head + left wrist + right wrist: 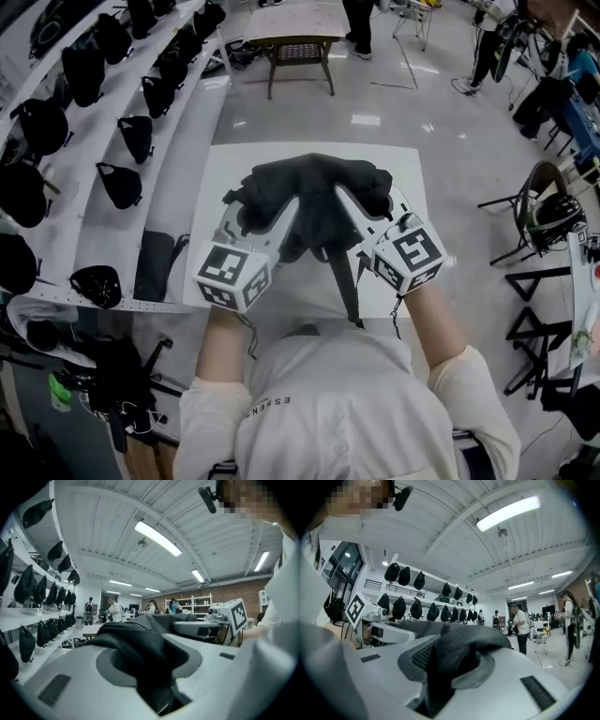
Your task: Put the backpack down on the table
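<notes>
I hold a black backpack (314, 192) in the air over a white table (234, 164). My left gripper (260, 208) is shut on a fold of its black fabric (140, 648), which bunches between the jaws. My right gripper (364, 204) is shut on a padded mesh part of the backpack (454, 656). Both grippers point roughly level, side by side, with the bag's bulk beyond their tips. A strap (347, 281) hangs down from the bag toward my body. The fingertips of both grippers are buried in fabric.
White shelves (178, 141) with several black bags (120, 185) run along the left of the table. A second table (300, 33) stands farther back. Black stands and chairs (539, 234) are at the right, and people stand in the distance.
</notes>
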